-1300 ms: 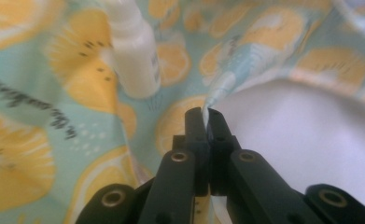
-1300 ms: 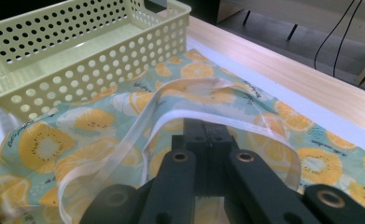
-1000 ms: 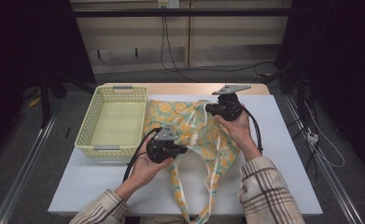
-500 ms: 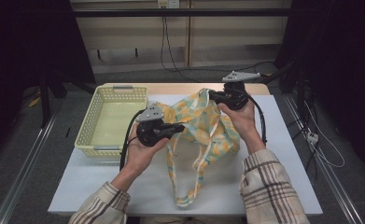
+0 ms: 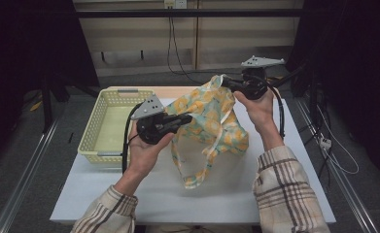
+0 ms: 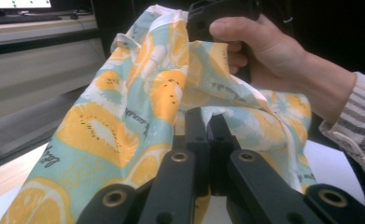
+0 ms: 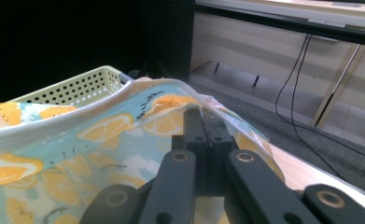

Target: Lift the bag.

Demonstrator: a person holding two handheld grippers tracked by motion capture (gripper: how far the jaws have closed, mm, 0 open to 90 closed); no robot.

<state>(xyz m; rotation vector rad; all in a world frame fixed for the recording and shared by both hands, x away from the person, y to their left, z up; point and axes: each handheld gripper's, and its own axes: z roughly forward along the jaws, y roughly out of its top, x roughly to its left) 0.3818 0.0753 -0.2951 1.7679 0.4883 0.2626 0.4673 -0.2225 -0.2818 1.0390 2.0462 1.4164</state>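
A light cloth bag (image 5: 212, 121) printed with orange slices on pale teal hangs in the air between my two grippers, above the white table (image 5: 285, 194). My left gripper (image 5: 186, 118) is shut on the bag's lower left edge. The right gripper (image 5: 225, 81), held higher and farther back, is shut on the bag's top rim. A long strap loops down from the bag and touches the table. In the left gripper view the jaws (image 6: 207, 126) pinch the cloth (image 6: 124, 126), with the other hand behind. The right gripper view has its jaws (image 7: 203, 121) closed on the bag's hem (image 7: 101, 135).
A pale yellow perforated basket (image 5: 96, 141) stands at the table's left side, with nothing in it; its rim (image 7: 73, 86) lies beyond the bag in the right gripper view. Cables hang from the wall behind and trail over the floor at right.
Both grippers have lifted the bag from lying flat on the table into the air. The right gripper rose up and back; the left one rose and shifted left.
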